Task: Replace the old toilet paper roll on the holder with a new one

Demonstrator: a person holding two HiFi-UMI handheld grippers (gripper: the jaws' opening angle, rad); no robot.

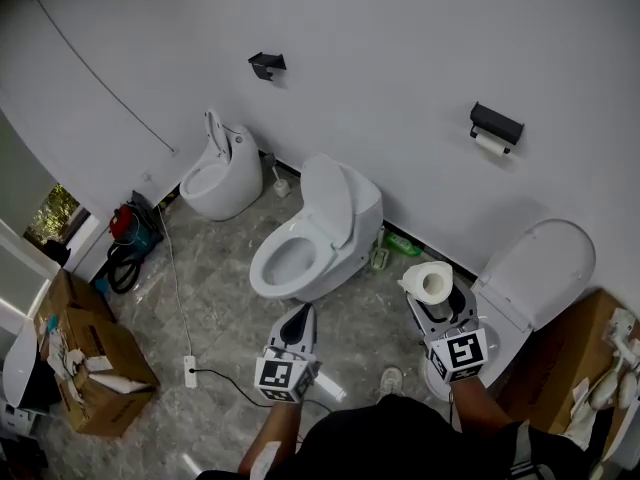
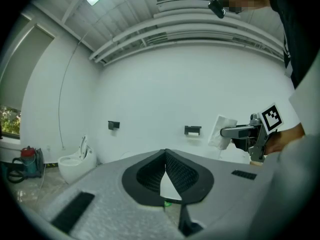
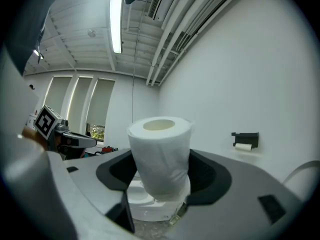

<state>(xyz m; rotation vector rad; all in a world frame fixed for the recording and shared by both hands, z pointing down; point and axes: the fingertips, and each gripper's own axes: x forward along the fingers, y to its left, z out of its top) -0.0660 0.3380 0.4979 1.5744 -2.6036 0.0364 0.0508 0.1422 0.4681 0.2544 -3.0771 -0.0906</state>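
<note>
Hard to read from up here: the black wall-mounted paper holder (image 1: 496, 123) on the right of the white wall (image 1: 400, 58) carries a small white roll (image 1: 490, 144) under its bar. It is too small to say how much paper is on it. Further left, a second black holder (image 1: 267, 64) is only a dark shape. The white toilet with its lid raised (image 1: 540, 263), over on the right, has its bowl partly hidden behind the right gripper (image 1: 437, 296). The person's dark top (image 1: 400, 443) cuts off the bottom of the head view. Now the tools: the right gripper has its jaws wide, clamped on either side of a full white toilet paper roll (image 3: 161, 156). The roll is upright with its hollow core facing up, and it is well apart from the holder on the wall. Beside it, the left gripper (image 2: 166, 176) has its jaws pressed together at the tips, with nothing between them. Around the room there's a grey marbled floor (image 1: 220, 308), a white toilet with its seat down (image 1: 315, 233) in the middle, and another white toilet (image 1: 218, 173) by the wall to the left. On the left, a white power strip (image 1: 190, 371) trails a black cable, open cardboard boxes (image 1: 85, 358) sit near it, and a red machine (image 1: 122, 223) stands against the wall.
</note>
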